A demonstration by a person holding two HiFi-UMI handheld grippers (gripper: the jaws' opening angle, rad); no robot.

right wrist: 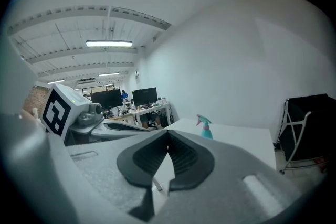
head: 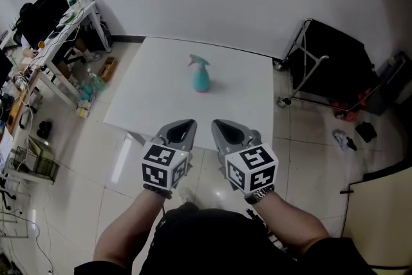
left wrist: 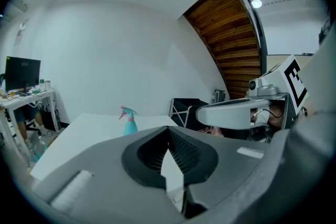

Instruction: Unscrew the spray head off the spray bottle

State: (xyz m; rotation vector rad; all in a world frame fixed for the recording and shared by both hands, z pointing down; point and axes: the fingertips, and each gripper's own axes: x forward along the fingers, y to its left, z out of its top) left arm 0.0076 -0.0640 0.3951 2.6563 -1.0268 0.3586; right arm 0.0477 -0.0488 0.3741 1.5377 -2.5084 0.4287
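Note:
A teal spray bottle (head: pixel 201 77) with a pink and teal spray head (head: pixel 196 61) stands upright near the middle of the white table (head: pixel 154 93). It shows small and far off in the left gripper view (left wrist: pixel 129 125) and the right gripper view (right wrist: pixel 205 128). My left gripper (head: pixel 183 127) and right gripper (head: pixel 221 126) hover side by side just off the table's near edge, well short of the bottle. Both are shut, with nothing between their jaws.
A cluttered desk (head: pixel 58 29) with a monitor stands at the left, with boxes and bottles on the floor beside it. A black folding cart (head: pixel 328 61) stands right of the table. Small items lie on the tiled floor at the right.

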